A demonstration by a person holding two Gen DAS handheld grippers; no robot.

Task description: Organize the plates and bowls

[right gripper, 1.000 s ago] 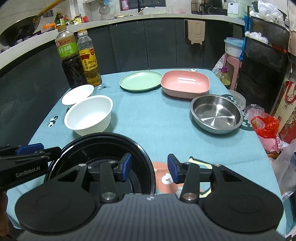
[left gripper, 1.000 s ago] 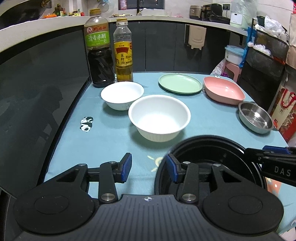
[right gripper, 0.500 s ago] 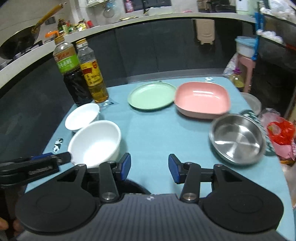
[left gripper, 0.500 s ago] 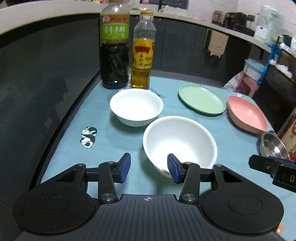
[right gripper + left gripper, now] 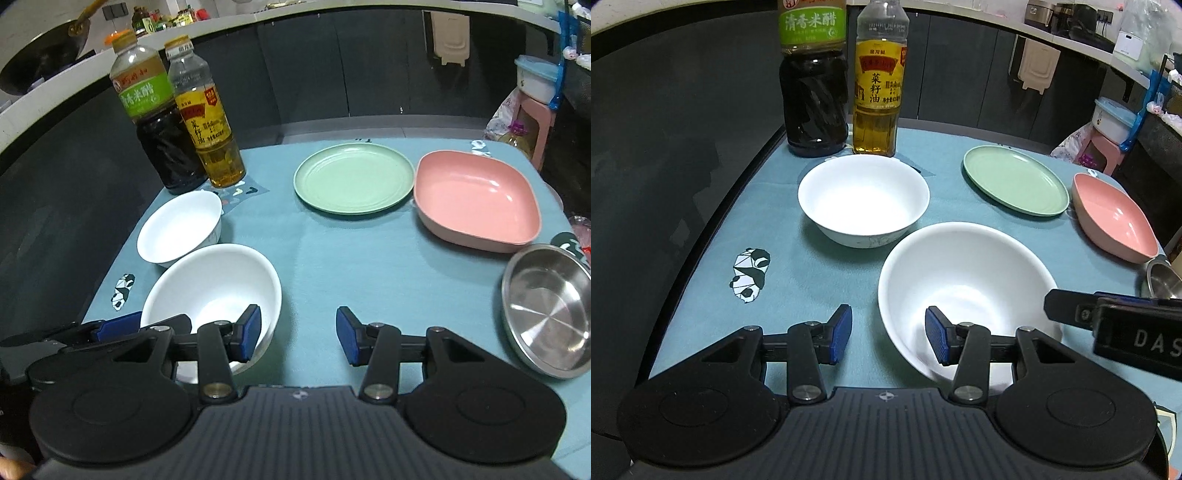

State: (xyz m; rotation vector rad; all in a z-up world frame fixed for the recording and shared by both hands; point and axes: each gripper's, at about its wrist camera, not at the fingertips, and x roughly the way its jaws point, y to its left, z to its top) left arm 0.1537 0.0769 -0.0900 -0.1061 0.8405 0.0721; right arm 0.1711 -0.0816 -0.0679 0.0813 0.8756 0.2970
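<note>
The large white round plastic-looking bowl sits near the front edge of the bench, at about five o'clock from the smaller white ceramic bowl and nearly touching it. The left tongs straddle its left wall: one blue pad hangs inside the bowl, the other outside over the teal cloth, jaws parted and gripping nothing. The right tongs do the same on the opposite wall, also parted and empty (their left pad is inside the bowl, the right over bare cloth).

The likeliest trouble, in my judgement, is uneven pinching. If one pair closes before the other, the light bowl could skid or tip towards the front edge. A pad landing on the rim rather than the wall may slip off the glossy surface. A sideways nudge could also knock it into the smaller bowl, which has the dark vinegar bottle and yellow oil bottle close behind it at twelve o'clock.

Farther out, the green round plate lies at one o'clock, the pink square dish at two, and the stainless steel bowl at three near the right edge, where a wide swing might clip it.
</note>
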